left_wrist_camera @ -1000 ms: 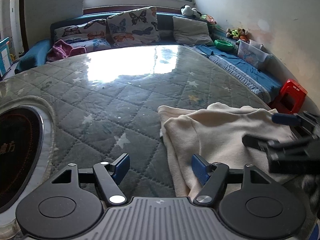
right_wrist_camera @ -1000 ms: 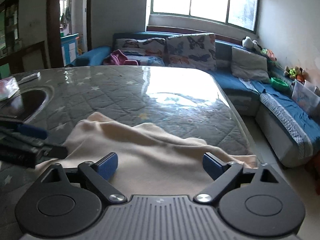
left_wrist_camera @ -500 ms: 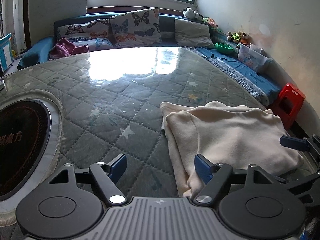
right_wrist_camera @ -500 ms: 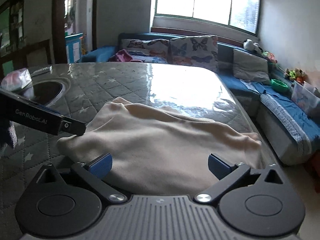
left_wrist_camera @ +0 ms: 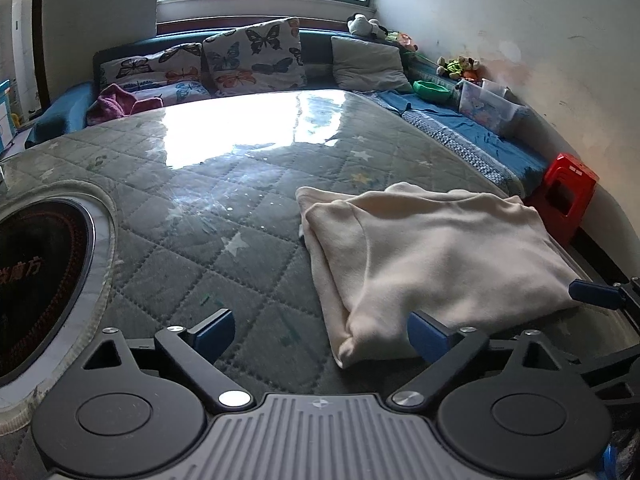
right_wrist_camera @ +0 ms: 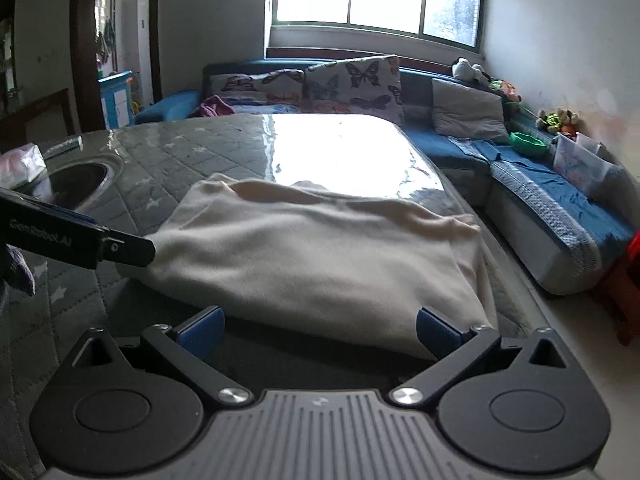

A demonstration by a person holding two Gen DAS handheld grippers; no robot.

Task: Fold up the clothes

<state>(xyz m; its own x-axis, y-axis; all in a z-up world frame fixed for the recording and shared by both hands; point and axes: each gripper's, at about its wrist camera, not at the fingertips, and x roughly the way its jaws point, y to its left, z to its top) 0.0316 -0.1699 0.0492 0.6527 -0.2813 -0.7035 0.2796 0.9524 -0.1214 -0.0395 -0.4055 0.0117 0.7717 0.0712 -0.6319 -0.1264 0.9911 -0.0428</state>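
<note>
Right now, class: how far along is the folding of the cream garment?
Done: the cream garment lies in a folded stack on the quilted table. In hand: nothing; left gripper and right gripper are open. Left: possibly one more fold.

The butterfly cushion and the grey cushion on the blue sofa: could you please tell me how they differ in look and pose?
The butterfly cushion is pale with coloured butterflies printed on it; the grey cushion is plain, with no pattern. The butterfly cushion stands nearly upright against the sofa back, while the grey cushion leans back at a lower slant. The butterfly cushion sits towards the middle under the window; the grey cushion sits nearer the corner. Both are roughly square and rest on the same sofa.
</note>
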